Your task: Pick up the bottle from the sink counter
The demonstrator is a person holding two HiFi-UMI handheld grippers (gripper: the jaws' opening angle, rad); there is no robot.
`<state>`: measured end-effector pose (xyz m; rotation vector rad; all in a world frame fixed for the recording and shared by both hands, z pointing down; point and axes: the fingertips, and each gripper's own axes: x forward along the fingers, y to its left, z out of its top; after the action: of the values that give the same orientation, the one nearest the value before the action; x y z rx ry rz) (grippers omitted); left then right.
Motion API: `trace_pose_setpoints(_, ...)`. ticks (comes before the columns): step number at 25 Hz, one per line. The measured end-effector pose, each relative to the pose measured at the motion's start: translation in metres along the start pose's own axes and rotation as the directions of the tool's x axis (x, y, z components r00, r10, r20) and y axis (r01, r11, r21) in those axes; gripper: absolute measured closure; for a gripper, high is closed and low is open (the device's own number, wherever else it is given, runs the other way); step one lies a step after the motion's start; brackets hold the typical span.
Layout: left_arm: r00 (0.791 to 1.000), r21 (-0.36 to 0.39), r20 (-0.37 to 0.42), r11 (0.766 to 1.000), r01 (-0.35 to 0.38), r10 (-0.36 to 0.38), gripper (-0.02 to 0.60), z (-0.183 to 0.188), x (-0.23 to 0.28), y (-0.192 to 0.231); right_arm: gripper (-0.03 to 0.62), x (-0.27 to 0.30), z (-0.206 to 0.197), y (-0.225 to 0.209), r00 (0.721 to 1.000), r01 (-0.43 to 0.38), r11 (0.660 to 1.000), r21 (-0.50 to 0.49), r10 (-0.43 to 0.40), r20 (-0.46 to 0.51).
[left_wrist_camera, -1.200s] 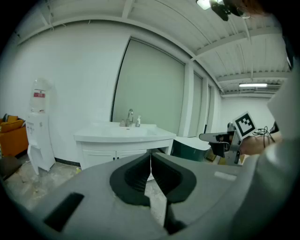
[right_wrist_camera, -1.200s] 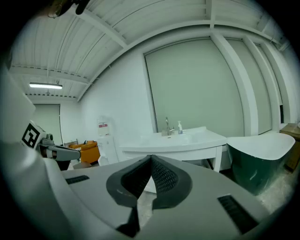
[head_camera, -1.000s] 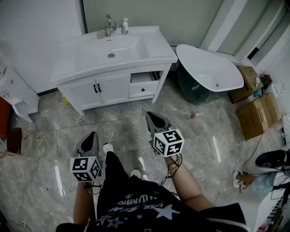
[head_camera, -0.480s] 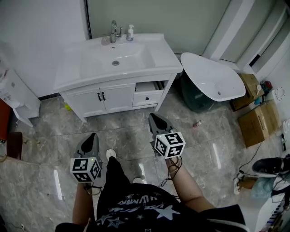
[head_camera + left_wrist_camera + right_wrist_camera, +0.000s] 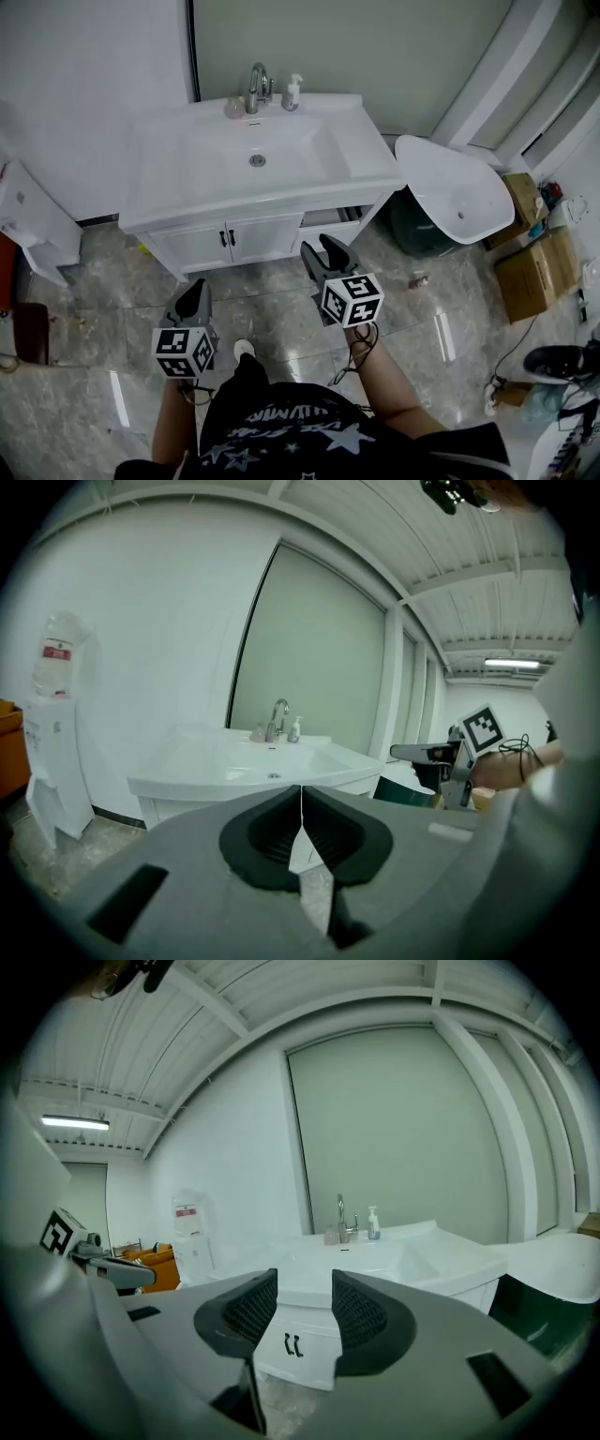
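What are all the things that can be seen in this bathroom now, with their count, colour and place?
sink vanity: one, white, against the back wall
faucet: one, silver, behind the basin
pump bottle: one, white, on the counter right of the faucet
bathtub: one, white, right of the vanity
cardboard boxes: two, brown, on the floor at far right
water dispenser: one, white, far left
left gripper: one, grey, fingers together, empty
right gripper: one, grey, fingers opening, nothing between them
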<state>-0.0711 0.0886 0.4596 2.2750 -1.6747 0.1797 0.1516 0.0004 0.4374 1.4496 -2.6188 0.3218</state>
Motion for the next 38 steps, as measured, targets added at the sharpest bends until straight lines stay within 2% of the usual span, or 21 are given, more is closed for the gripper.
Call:
trace_pose_setpoints(2, 1.000, -0.004, 0.005, 1.000, 0.005, -0.005, 0.560, 0.011, 0.012, 0.025, 0.413, 0.031, 0.011, 0.006, 1.000, 0.003, 1.000, 0.010, -0.003, 0.007)
trace_pose_setpoints(6, 1.000, -0.009, 0.000, 1.000, 0.013, -0.013, 0.560, 0.022, 0.030, 0.073, 0.350, 0.085, 0.025, 0.023, 1.000, 0.000, 1.000, 0.010, 0.000, 0.004)
trace_pose_setpoints(10, 1.000, -0.038, -0.016, 0.999, -0.011, 0.010, 0.560, 0.021, 0.042, 0.114, 0.313, 0.120, 0.028, 0.036, 1.000, -0.010, 1.000, 0.007, 0.010, -0.012)
trace_pose_setpoints(16, 0.999, -0.051, -0.035, 0.998, -0.033, 0.031, 0.560, 0.024, 0.063, 0.143, 0.293, 0.156, 0.033, 0.026, 0.999, 0.024, 1.000, -0.006, -0.025, -0.020)
trace_pose_setpoints(23, 0.997, -0.038, -0.030, 0.997, -0.073, 0.072, 0.560, 0.046, 0.102, 0.173, 0.279, 0.226, 0.042, 0.008, 1.000, -0.002, 0.999, 0.033, 0.002, -0.008)
trace_pose_setpoints(38, 0.986, -0.032, -0.036, 0.986, -0.166, 0.165, 0.560, 0.117, 0.246, 0.244, 0.270, 0.427, 0.074, -0.046, 0.995, -0.082, 0.996, 0.041, 0.084, -0.049)
